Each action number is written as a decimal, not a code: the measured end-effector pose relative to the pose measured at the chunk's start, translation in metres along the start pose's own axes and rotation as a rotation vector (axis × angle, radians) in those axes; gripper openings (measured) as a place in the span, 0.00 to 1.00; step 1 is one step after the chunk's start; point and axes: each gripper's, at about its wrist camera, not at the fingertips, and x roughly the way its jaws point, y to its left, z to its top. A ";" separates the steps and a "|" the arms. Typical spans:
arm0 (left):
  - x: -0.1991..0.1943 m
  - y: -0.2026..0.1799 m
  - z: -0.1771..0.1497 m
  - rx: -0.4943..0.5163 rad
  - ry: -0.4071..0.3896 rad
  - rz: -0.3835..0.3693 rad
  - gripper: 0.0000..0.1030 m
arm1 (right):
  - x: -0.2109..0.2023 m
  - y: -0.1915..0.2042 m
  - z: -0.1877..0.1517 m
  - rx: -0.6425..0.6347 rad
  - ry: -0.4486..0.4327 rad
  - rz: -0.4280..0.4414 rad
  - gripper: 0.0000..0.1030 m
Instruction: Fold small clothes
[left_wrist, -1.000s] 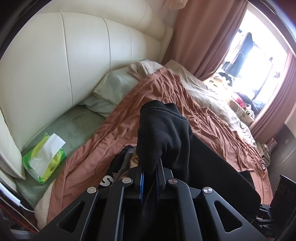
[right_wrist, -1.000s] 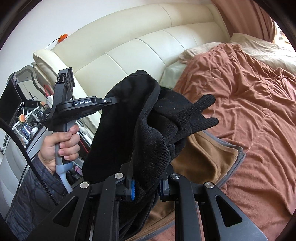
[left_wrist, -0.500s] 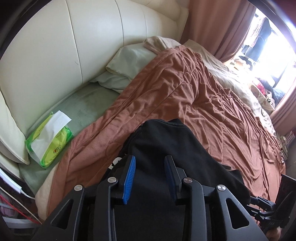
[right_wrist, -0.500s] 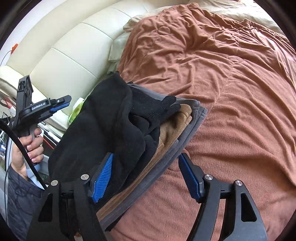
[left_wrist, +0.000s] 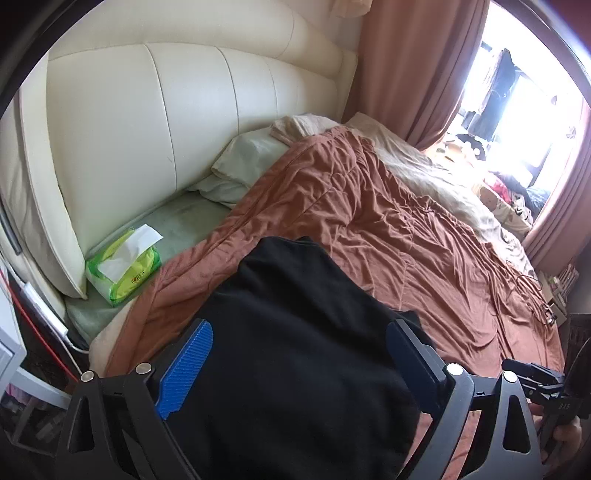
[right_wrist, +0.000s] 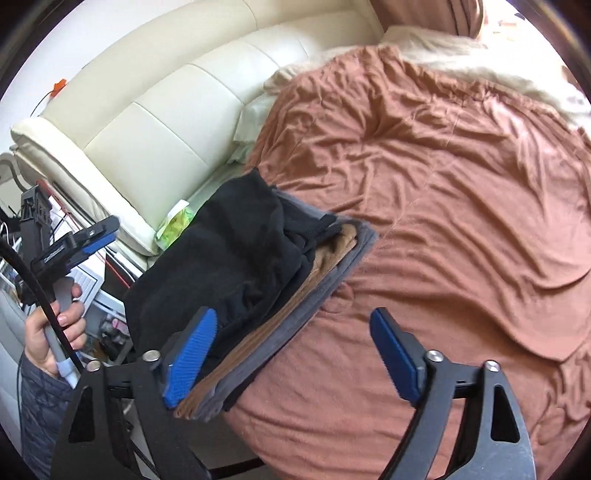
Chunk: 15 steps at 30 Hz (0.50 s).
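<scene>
Both tongs stand released, jaws wide apart, nothing between them. Left tongs (left_wrist: 299, 365) hover over the black garment (left_wrist: 295, 332); right tongs (right_wrist: 291, 350) hover beside the pile (right_wrist: 280, 306), right jaw over bare quilt (right_wrist: 443, 184).

Black garment lies on top of the pile, at the bed's edge near the headboard (left_wrist: 147, 129). Beneath it show brown and grey folded layers (right_wrist: 325, 273), edges roughly squared. The black piece is bunched along its right side, not flat.

Judgement: this garment is folded and stacked, though loosely; a smoothing pass may be wanted. No unfolded small clothes show on the quilt, so whether more remain cannot be told.

Tissue pack (left_wrist: 123, 271) lies by the headboard, apart from the pile.
</scene>
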 end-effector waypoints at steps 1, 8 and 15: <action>-0.005 -0.004 -0.003 -0.001 -0.003 0.001 0.95 | -0.010 0.000 -0.002 -0.011 -0.014 -0.015 0.96; -0.062 -0.049 -0.036 0.031 -0.065 0.017 1.00 | -0.075 0.003 -0.028 -0.072 -0.047 -0.056 1.00; -0.108 -0.096 -0.075 0.111 -0.121 0.032 1.00 | -0.139 -0.005 -0.061 -0.082 -0.087 -0.078 1.00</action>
